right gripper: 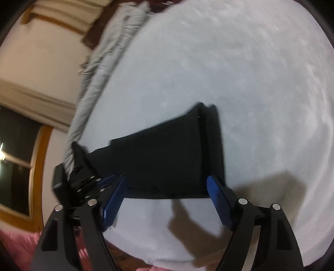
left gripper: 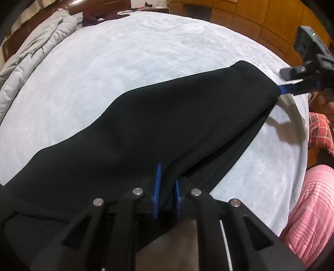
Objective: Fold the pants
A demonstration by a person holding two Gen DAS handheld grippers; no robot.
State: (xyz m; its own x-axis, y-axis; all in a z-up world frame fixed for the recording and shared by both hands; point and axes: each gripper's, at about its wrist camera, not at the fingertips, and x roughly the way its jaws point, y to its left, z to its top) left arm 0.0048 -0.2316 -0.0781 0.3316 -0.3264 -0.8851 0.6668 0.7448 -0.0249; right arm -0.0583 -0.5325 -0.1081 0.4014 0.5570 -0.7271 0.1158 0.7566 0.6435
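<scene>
Black pants (left gripper: 158,129) lie folded on a white bed sheet (left gripper: 125,62). My left gripper (left gripper: 168,183) is shut on the pants' near edge, black cloth pinched between its blue pads. In the right wrist view the pants (right gripper: 167,154) lie flat, layered edges to the right. My right gripper (right gripper: 167,183) is open, its blue fingers (right gripper: 217,198) spread wide just in front of the pants' near edge, holding nothing. The right gripper also shows in the left wrist view (left gripper: 292,87), at the pants' far corner. The left gripper shows in the right wrist view (right gripper: 98,183) at the pants' left end.
A crumpled grey duvet (left gripper: 35,54) lies along the bed's left side. Dark red clothing (left gripper: 94,17) sits at the head end. Pink checked fabric (left gripper: 309,204) is at the bed's right edge. Wooden wall panels (left gripper: 261,18) stand behind.
</scene>
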